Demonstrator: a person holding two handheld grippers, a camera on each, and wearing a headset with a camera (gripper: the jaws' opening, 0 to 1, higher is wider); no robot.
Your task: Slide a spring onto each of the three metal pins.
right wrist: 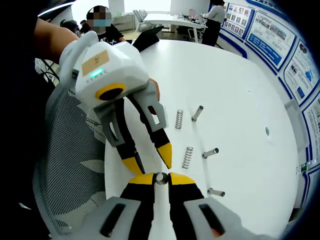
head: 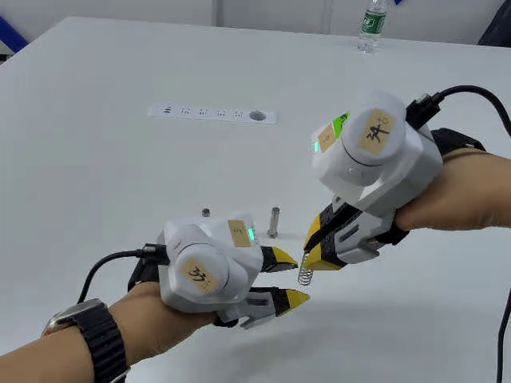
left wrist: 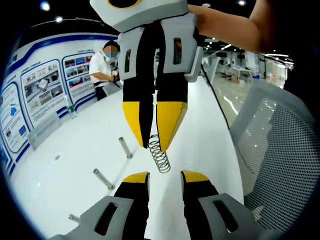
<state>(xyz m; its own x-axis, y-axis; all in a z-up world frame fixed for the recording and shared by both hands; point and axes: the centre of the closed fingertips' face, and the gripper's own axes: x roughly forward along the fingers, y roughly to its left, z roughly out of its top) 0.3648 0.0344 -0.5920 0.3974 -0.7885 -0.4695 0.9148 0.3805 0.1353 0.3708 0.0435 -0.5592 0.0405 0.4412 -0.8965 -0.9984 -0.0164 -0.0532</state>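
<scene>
First, nearest: left gripper (head: 297,278), jaws apart, gripping nothing. Just ahead: right gripper (head: 310,255), jaws clamped on one spring (head: 305,276), which hangs over the white table (head: 120,175). Beyond: metal pins (head: 274,222), upright; two loose springs (right wrist: 179,119) lying beside them.

Bright, even overhead light; sharp focus, fisheye-bent edges, faint shadows.

The white table (head: 96,175) bears a power strip (head: 214,113) at 11 o'clock, a water bottle (head: 370,24) at 1 o'clock, three upright metal pins (right wrist: 210,153) and two springs (right wrist: 179,119) lying beside them.
</scene>
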